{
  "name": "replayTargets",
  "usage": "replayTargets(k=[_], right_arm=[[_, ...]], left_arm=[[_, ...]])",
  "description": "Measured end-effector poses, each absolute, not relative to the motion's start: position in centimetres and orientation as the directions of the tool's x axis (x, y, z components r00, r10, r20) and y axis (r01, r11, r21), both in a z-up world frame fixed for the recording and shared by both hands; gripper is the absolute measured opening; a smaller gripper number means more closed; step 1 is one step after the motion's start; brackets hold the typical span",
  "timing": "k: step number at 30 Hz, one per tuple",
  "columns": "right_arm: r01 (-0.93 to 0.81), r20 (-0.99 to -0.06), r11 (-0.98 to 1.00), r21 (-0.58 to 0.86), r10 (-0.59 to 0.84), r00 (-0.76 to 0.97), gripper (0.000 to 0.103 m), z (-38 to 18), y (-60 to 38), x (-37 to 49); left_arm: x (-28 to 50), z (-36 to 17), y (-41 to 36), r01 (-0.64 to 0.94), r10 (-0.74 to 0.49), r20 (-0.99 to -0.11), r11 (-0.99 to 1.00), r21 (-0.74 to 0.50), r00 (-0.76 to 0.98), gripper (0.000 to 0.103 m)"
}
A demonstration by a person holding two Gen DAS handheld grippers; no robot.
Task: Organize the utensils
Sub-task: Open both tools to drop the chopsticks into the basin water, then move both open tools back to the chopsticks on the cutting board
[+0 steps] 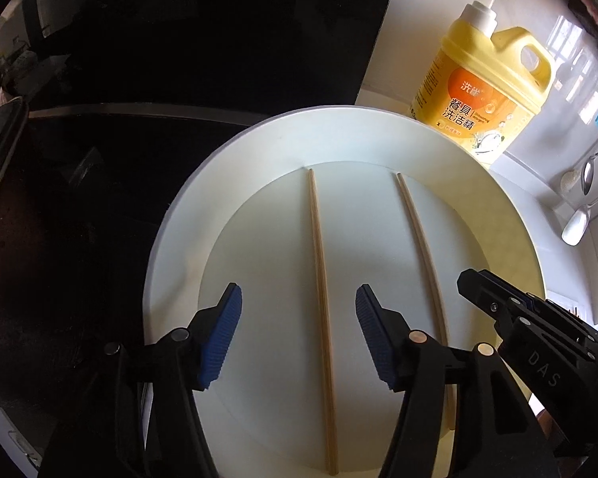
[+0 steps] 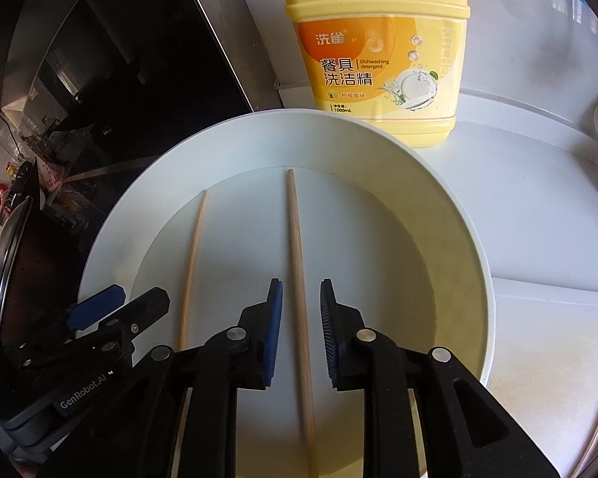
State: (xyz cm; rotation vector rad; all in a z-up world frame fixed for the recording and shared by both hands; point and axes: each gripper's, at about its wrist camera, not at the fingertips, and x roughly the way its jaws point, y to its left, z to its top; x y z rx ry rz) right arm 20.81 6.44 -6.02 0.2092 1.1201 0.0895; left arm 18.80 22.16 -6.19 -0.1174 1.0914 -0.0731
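Observation:
Two wooden chopsticks lie apart on a large white plate [image 1: 179, 247]. In the left wrist view my left gripper [image 1: 299, 306] is open, its blue pads either side of the left chopstick [image 1: 319, 263], not touching it. The right chopstick [image 1: 418, 231] lies further right, and my right gripper [image 1: 468, 279] shows at its lower end. In the right wrist view my right gripper [image 2: 301, 302] is open with its jaws narrowly astride the right chopstick [image 2: 297, 255]. The left chopstick [image 2: 193, 255] lies beside it, with my left gripper [image 2: 99, 302] at the plate's [image 2: 450, 215] left edge.
A yellow dish-detergent jug [image 1: 482, 79] with a pump stands on the white counter just behind the plate; it also shows in the right wrist view [image 2: 378, 51]. Spoons [image 1: 586, 183] hang at the far right. A dark glass cooktop [image 1: 119, 159] lies to the left.

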Motion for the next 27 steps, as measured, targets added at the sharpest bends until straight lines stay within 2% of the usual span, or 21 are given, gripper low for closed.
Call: replayTargets(k=[18,27], right_arm=[[0.010,-0.844,0.970,0.241,0.205,0.495,0.025,-3.7,4.2,16.7],[0.062,-0.810,0.975,0.212,0.140,0.569,0.040,-0.9,-1.1,10.6]], left_arm=[[15.8,-3.5,21.0,-0.022,-0.072,-0.859,0.995,-0.096,0.507,0.066],[12.4,-1.6,15.9,0.031,-0.097,-0.837,0.995,-0.096,0.539,0.072]])
